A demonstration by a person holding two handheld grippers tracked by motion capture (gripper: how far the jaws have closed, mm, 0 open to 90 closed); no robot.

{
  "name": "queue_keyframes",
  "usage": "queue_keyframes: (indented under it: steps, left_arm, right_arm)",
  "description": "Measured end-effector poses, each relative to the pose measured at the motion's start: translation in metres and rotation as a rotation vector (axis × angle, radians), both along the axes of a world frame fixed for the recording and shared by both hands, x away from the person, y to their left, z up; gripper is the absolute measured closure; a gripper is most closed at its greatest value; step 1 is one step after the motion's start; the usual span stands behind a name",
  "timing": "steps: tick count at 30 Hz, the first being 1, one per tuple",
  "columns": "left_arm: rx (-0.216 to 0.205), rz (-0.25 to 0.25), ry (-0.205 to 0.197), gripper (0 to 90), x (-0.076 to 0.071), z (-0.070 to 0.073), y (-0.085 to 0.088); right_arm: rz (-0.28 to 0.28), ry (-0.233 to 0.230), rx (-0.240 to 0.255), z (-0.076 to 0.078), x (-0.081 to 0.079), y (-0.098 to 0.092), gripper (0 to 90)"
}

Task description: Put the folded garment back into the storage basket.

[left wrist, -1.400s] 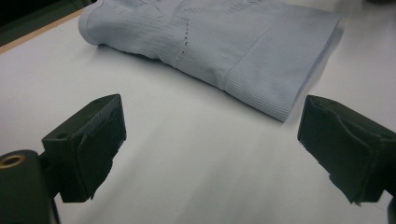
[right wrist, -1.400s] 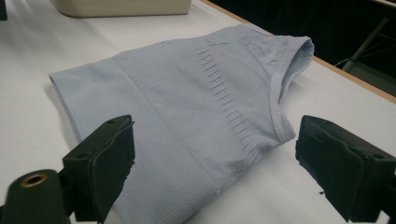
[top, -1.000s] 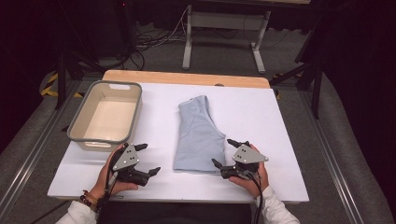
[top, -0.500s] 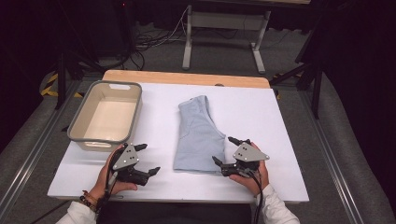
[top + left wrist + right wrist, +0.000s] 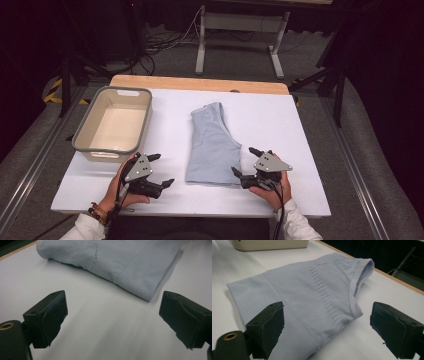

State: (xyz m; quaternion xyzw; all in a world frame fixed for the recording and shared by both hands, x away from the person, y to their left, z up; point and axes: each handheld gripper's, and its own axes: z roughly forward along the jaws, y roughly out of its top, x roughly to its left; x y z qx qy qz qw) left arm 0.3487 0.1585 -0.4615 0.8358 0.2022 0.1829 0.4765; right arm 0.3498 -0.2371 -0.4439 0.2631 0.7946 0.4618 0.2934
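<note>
A folded pale-blue knit garment (image 5: pixel 212 145) lies in the middle of the white table top (image 5: pixel 260 117). My left gripper (image 5: pixel 161 171) rests near the front edge, left of the garment, jaws open and empty; in the left gripper view the garment (image 5: pixel 120 261) lies ahead past the open gripper (image 5: pixel 113 317). My right gripper (image 5: pixel 246 162) sits open at the garment's near right corner. From the right gripper view, the garment (image 5: pixel 312 297) spreads just beyond the open gripper (image 5: pixel 327 331), with nothing gripped.
A beige tub (image 5: pixel 114 125) with a grey rim stands empty at the table's left. A wooden strip (image 5: pixel 200 83) edges the far side. Beyond it are metal stand legs (image 5: pixel 202 45) and cables on the floor.
The right gripper has shifted slightly toward the garment's near corner. The left gripper and the garment have stayed where they were.
</note>
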Motion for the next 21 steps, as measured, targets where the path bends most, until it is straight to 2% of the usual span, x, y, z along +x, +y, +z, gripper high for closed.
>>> queue_keyframes:
  steps: [4, 7, 11, 15, 18, 21]
  left_arm:
    - [0.003, 0.011, 0.002, 10.8, 0.001, 0.000, 0.001]
    - [0.013, 0.013, 0.008, 11.0, 0.002, 0.000, -0.001]
    - [0.035, 0.008, 0.015, 11.0, 0.002, -0.001, -0.005]
    - [0.038, 0.000, 0.019, 11.0, 0.003, -0.002, -0.009]
    - [0.039, -0.004, 0.025, 10.8, 0.005, -0.001, -0.010]
    - [0.035, -0.012, 0.049, 10.7, 0.007, -0.001, -0.011]
  right_arm:
    - [0.002, -0.002, 0.004, 0.001, 0.000, 0.000, 12.7]
    - [0.024, 0.019, 0.017, -0.001, -0.001, -0.002, 14.4]
    - [0.021, 0.022, 0.004, 0.000, -0.003, -0.002, 15.8]
    - [0.021, 0.034, -0.003, -0.001, -0.005, -0.002, 17.2]
    - [0.032, 0.053, -0.008, -0.002, -0.006, -0.003, 22.3]
    - [0.036, 0.061, -0.015, -0.002, -0.007, -0.003, 25.8]
